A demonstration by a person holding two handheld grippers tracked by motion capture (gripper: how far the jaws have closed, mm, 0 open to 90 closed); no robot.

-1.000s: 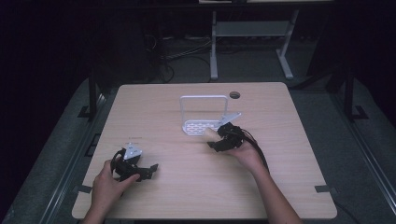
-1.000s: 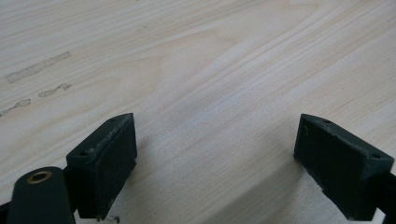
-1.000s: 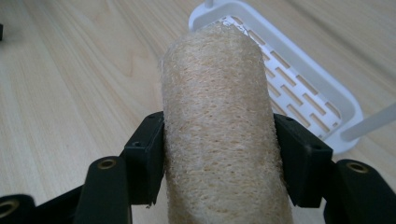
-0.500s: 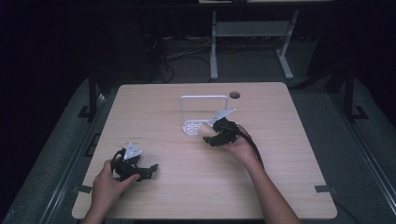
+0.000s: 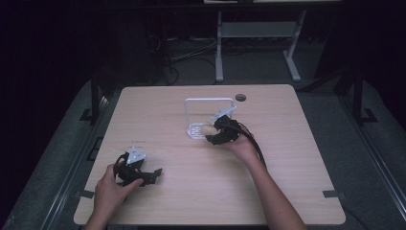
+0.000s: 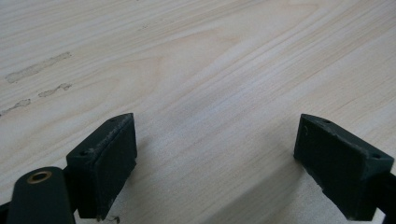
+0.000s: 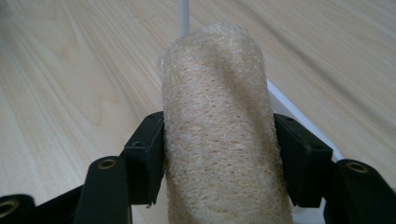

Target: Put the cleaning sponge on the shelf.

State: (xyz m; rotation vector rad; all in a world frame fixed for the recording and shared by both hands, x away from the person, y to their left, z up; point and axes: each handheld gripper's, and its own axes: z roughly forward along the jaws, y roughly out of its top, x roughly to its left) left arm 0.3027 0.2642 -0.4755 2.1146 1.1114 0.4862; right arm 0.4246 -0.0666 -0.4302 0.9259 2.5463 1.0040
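the right gripper squeezes a tan, rough loofah sponge roll between its jaws. it is just over the near right edge of the small white wire rack, far on the table. the left gripper is wide open, holding nothing.

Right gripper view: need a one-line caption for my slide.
Right gripper clamps a beige loofah sponge just in front of the white rack on the wooden table.

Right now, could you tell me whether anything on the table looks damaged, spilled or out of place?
Nothing is spilled or askew. The only blemish is a few pale scuff marks on the wooden table, seen in the left gripper view. The white rack stands upright, and the right gripper holds the loofah sponge squarely between its jaws.
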